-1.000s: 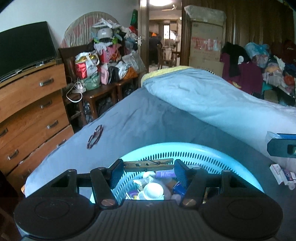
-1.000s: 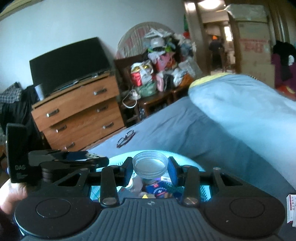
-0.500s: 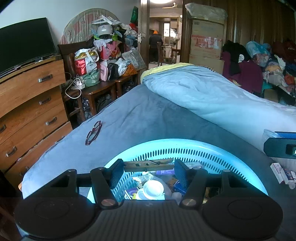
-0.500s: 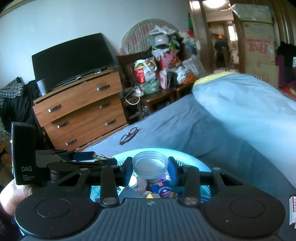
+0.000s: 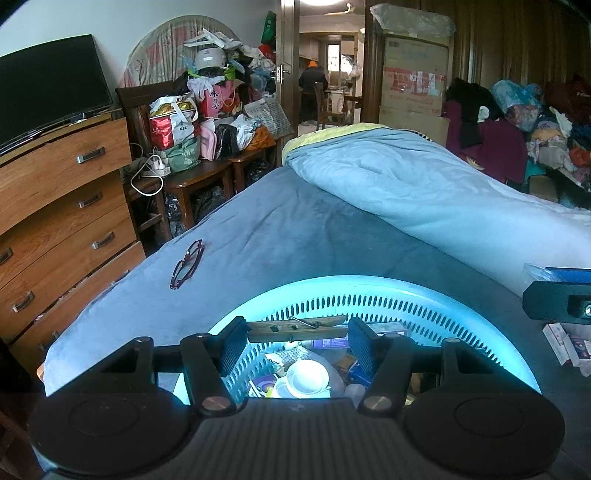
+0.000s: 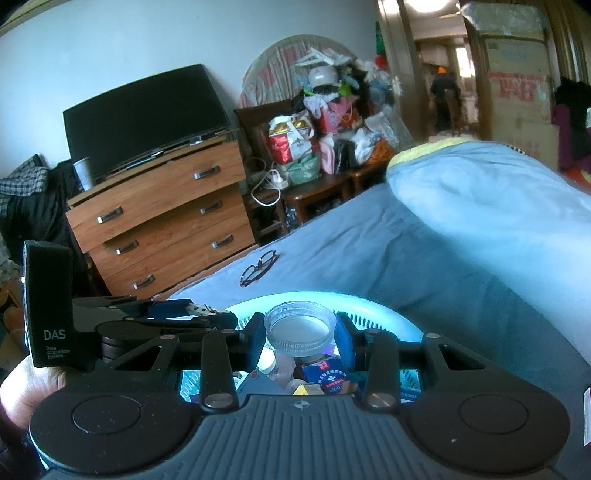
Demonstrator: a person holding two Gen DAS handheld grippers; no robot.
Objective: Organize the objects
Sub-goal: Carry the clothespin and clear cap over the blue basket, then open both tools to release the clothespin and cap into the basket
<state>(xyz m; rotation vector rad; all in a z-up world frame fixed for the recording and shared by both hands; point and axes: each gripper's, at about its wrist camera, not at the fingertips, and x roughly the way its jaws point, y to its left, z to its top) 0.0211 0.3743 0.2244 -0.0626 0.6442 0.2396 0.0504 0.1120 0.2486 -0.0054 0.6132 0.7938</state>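
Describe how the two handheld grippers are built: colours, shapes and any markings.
Both are matte black plastic. The left gripper and right gripper each have a ribbed centre deck, two round discs at the sides, angled link arms with silver pivot pins, and flat dark blue pads. An upright black box on the left one carries white "DAS" lettering.

Bedroom, cluttered. Pale wall [image 6: 147, 44] at left. Wooden chest of drawers [image 5: 55, 206] stood against it, dark flat TV [image 5: 48, 96] on top. Beside it a dark wooden bench [image 5: 199, 177] was piled with bags and a helmet [image 5: 209, 58]; a white power strip and cable [image 5: 151, 171] lay there. A bed with a blue sheet [image 5: 288, 229] and a rolled light-blue duvet [image 5: 424, 192] filled the middle. An open doorway [image 5: 325, 66] showed a lit room and a person standing. Stacked cardboard boxes [image 5: 413, 77] at right, a clothes heap [image 5: 535, 122] beyond. Ceiling light [image 6: 428, 5] was on.
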